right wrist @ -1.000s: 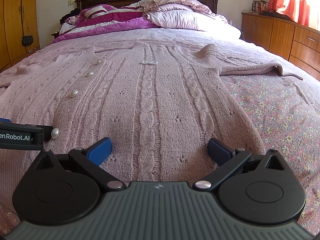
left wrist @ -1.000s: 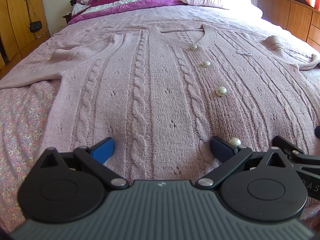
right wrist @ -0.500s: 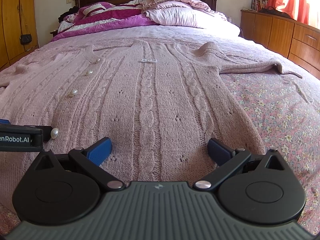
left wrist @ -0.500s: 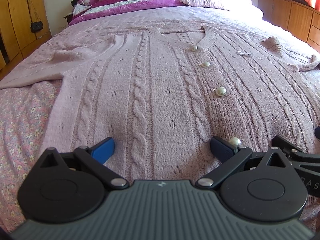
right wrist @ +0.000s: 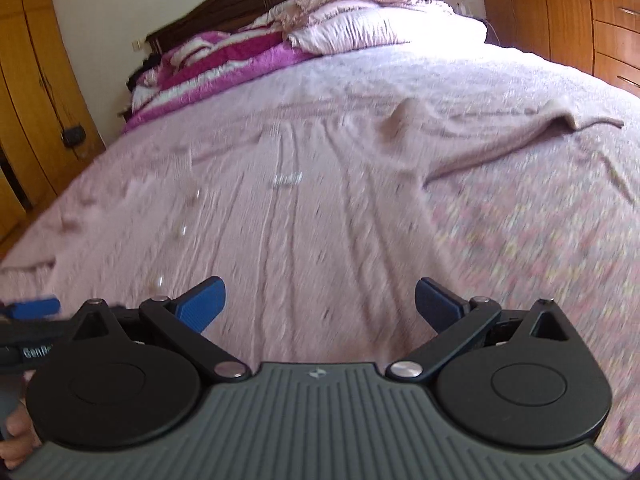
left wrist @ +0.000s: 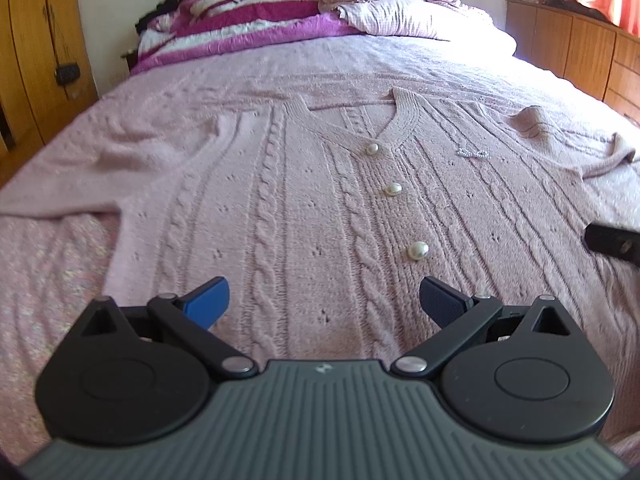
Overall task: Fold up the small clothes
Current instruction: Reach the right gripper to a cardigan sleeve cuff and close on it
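Observation:
A pink cable-knit cardigan [left wrist: 304,216] with pearl buttons [left wrist: 418,250] lies flat, front up, on the bed, sleeves spread to both sides. My left gripper [left wrist: 324,302] is open and empty, raised above the cardigan's lower left half. My right gripper [right wrist: 320,304] is open and empty above the lower right half [right wrist: 304,240]; its view is motion-blurred. The right sleeve [right wrist: 520,136] stretches out to the right. The right gripper's finger shows at the edge of the left wrist view [left wrist: 612,240], and the left gripper at the left edge of the right wrist view [right wrist: 28,312].
The bed has a pink floral cover [right wrist: 540,248]. Pillows and a magenta striped blanket [left wrist: 260,28] are piled at the headboard. A wooden dresser [left wrist: 580,56] stands on the right and a wooden wardrobe [left wrist: 36,60] on the left.
Both grippers have lifted up and pulled back from the cardigan's hem, staying open. The right wrist view has tilted and blurred with the motion.

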`<state>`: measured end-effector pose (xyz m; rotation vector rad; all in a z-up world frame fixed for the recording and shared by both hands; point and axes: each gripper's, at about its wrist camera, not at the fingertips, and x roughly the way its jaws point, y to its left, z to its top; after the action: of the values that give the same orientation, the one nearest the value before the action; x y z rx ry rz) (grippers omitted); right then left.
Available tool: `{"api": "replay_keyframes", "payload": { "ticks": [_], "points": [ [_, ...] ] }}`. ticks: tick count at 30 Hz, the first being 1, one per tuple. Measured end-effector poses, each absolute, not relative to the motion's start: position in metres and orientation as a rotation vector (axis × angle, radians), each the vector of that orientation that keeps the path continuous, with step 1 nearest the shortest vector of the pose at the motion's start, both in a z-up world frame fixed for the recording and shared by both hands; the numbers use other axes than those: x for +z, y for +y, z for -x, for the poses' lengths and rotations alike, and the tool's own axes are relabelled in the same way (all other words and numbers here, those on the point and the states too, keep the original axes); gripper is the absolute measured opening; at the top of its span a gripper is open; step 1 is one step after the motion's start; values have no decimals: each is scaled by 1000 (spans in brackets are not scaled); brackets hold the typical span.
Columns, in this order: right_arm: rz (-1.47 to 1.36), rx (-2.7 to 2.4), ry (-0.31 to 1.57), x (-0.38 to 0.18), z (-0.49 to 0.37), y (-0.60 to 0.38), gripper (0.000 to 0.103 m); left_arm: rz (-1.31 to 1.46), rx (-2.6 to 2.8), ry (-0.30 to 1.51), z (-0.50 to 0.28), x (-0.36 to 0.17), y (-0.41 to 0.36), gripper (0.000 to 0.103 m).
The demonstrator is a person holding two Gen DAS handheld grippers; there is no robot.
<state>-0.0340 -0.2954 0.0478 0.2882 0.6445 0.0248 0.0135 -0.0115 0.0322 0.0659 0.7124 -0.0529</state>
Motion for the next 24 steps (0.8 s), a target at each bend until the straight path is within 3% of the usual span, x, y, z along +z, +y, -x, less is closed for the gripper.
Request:
{"api": "replay_keyframes", "payload": {
  "ticks": [9,24],
  "points": [
    [-521,-62,620,69,3,-394,103,-52,-62,761,-28,24,-17,103],
    [-741,-335,512,50,-86,-552,103,-1,14,816,-31,12,-21,103]
  ]
}}
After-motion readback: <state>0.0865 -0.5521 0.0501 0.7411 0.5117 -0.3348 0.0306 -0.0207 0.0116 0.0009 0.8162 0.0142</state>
